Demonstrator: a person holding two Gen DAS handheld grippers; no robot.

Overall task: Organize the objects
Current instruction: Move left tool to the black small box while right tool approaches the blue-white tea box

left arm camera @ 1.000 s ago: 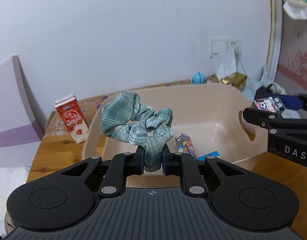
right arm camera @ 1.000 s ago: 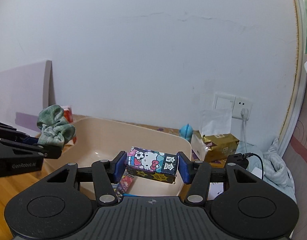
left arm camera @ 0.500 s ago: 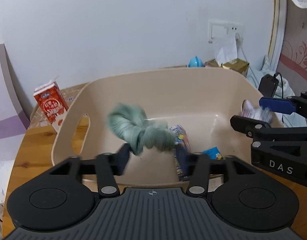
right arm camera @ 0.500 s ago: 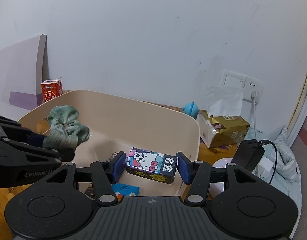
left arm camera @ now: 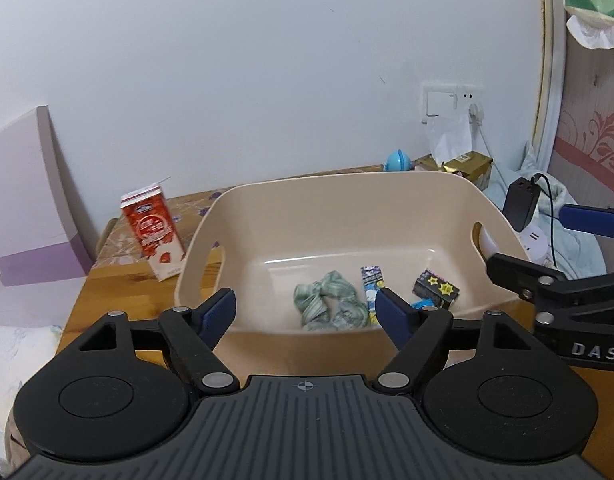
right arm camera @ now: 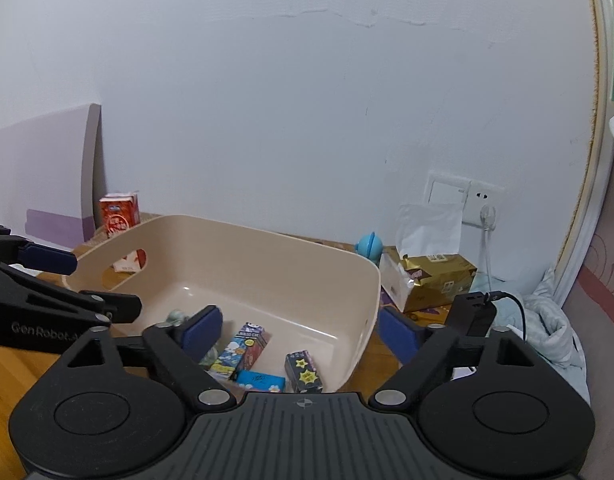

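Observation:
A beige plastic bin (left arm camera: 347, 188) stands on the wooden table; it also shows in the right wrist view (right arm camera: 267, 248). Inside lie a green plaid scrunchie (left arm camera: 329, 306), a small black box with yellow stars (left arm camera: 435, 290) (right arm camera: 304, 372), a long cartoon box (left arm camera: 371, 280) (right arm camera: 245, 346) and a blue packet (right arm camera: 261, 380). My left gripper (left arm camera: 307, 310) is open and empty over the bin's near wall. My right gripper (right arm camera: 299, 330) is open and empty above the bin's right end. Each gripper shows at the edge of the other's view.
A red milk carton (left arm camera: 153, 236) stands left of the bin. A gold tissue pack (right arm camera: 435, 280), a blue round toy (right arm camera: 369, 245), a black charger (left arm camera: 521, 208) with cable and a pale cloth (right arm camera: 547, 328) lie to the right. A purple-white board (left arm camera: 23, 208) leans at left.
Both grippers opened. The scrunchie dropped from the left gripper into the bin. The cartoon box dropped from the right gripper into the bin, starred side up.

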